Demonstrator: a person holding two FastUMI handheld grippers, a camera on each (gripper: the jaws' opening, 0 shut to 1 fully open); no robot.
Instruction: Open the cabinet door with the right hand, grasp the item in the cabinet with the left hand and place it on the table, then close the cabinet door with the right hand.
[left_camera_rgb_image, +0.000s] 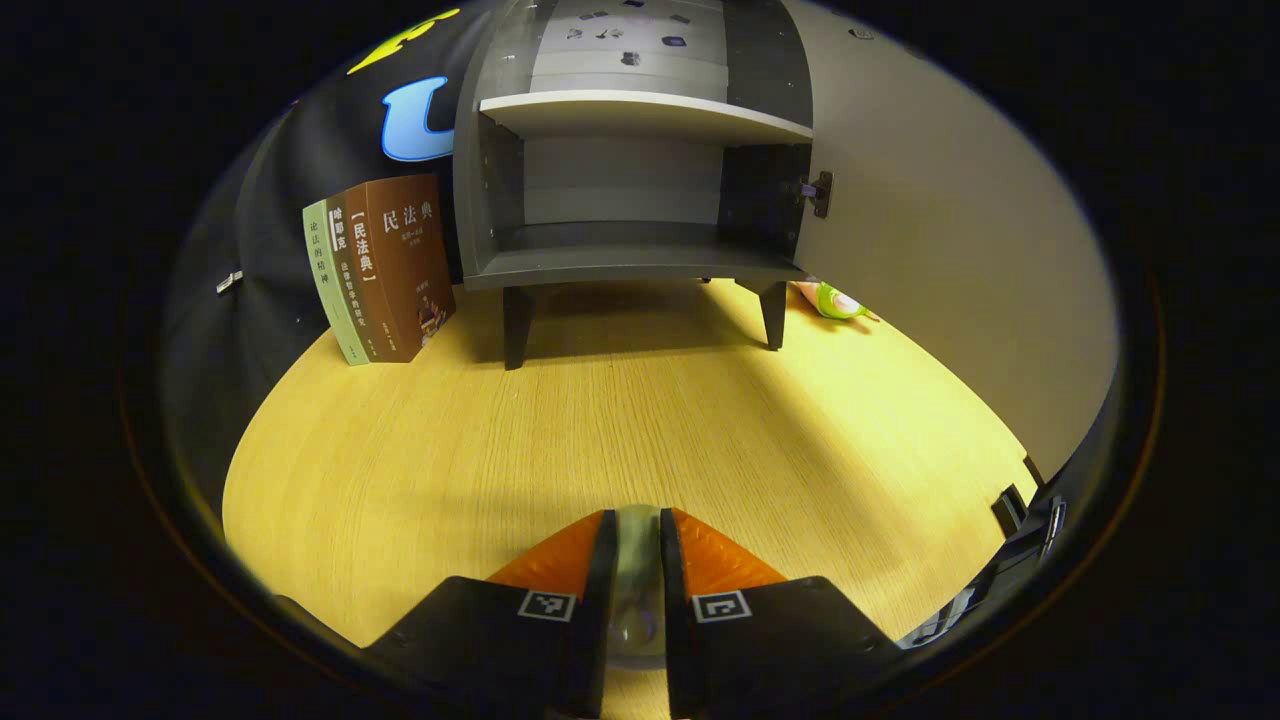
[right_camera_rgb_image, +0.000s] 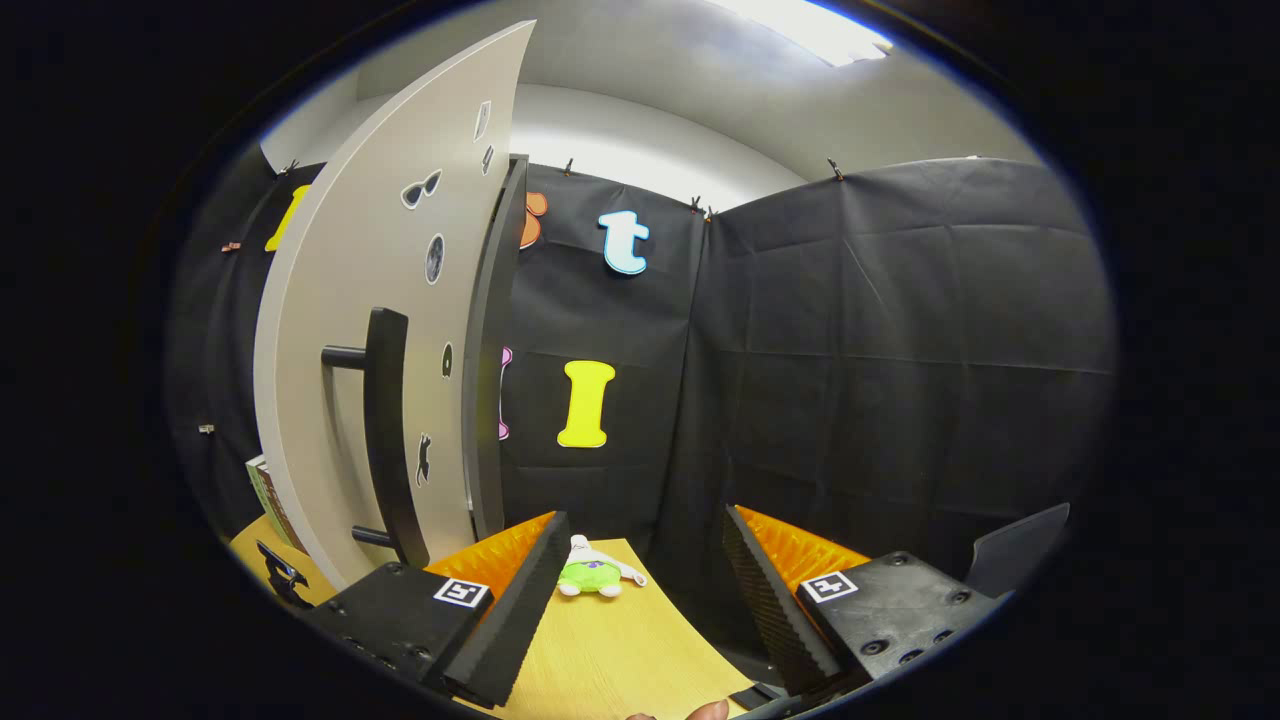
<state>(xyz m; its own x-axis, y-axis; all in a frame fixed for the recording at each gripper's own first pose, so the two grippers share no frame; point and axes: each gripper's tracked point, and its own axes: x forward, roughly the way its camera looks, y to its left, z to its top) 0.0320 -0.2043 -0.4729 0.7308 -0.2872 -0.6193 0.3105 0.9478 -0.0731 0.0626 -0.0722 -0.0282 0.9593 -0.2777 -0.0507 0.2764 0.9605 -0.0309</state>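
A pale translucent item (left_camera_rgb_image: 636, 570) sits clenched in the left claw (left_camera_rgb_image: 636, 560) above the bench (left_camera_rgb_image: 600, 420). The cabinet (left_camera_rgb_image: 630, 190) stands with its door (right_camera_rgb_image: 380, 330) open. The right claw (right_camera_rgb_image: 640, 590) is released near the door's handle (right_camera_rgb_image: 390, 430).

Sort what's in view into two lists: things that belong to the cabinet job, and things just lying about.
Belongs to the job:
cabinet, shelves bare
cabinet door, swung open
door handle
pale item clamped in the left tool
right tool, open, near the door
table

Lying about:
books, standing beside the cabinet
green plush toy
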